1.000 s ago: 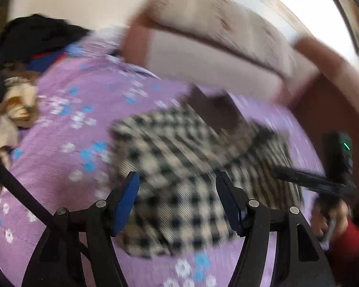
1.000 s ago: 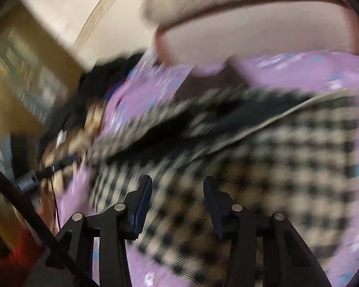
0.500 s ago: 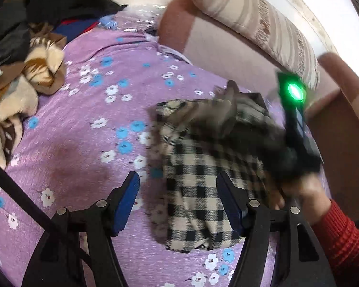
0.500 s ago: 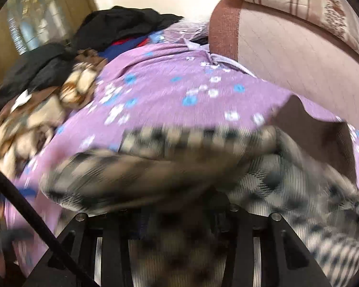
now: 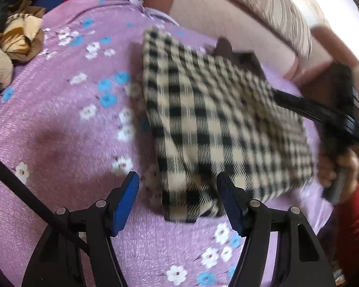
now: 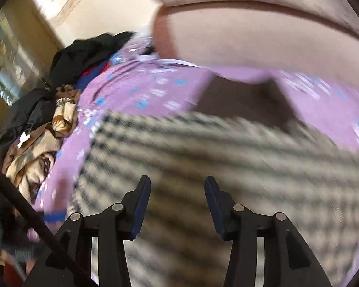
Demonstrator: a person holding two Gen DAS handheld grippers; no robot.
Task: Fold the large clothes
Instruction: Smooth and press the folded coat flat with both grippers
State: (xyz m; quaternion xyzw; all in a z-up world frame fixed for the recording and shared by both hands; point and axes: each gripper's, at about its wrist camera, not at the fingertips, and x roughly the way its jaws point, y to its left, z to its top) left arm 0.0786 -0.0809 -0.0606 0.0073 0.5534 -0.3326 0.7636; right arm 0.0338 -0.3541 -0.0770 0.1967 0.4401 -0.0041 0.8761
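The checked garment (image 5: pixel 217 129) lies folded into a thick, roughly rectangular pad on the bed (image 5: pixel 59 124), which is spread with a purple cover printed with white and blue flowers. The cloth is a cream and black check, large squares near the left wrist camera and finer-looking ones toward the far side; it looks soft and woolly. Its left edge runs straight, its near corner sags in a small crease, and a dark brown piece (image 5: pixel 246 59) sticks out from under the far edge. The left gripper (image 5: pixel 178 202) hovers over the near corner with its blue-padded fingers (image 5: pixel 125 201) released and spread wide, nothing pressed between them. The right gripper (image 6: pixel 177 206) hangs above the checked cloth, blurred by motion; its jaws have just been opening and stand apart, with cloth seen beyond the gap but no pad pressing on it. In the left view the right hand (image 5: pixel 339 169), in a red sleeve (image 5: pixel 356 217), holds that tool at the garment's right edge. A pile of clothes (image 6: pixel 43 131), brown, tan, black and blue, sits at the bed's far left, well apart from the garment. A padded headboard (image 6: pixel 263 47) with a striped pillow (image 5: pixel 275 7) on top rises behind.
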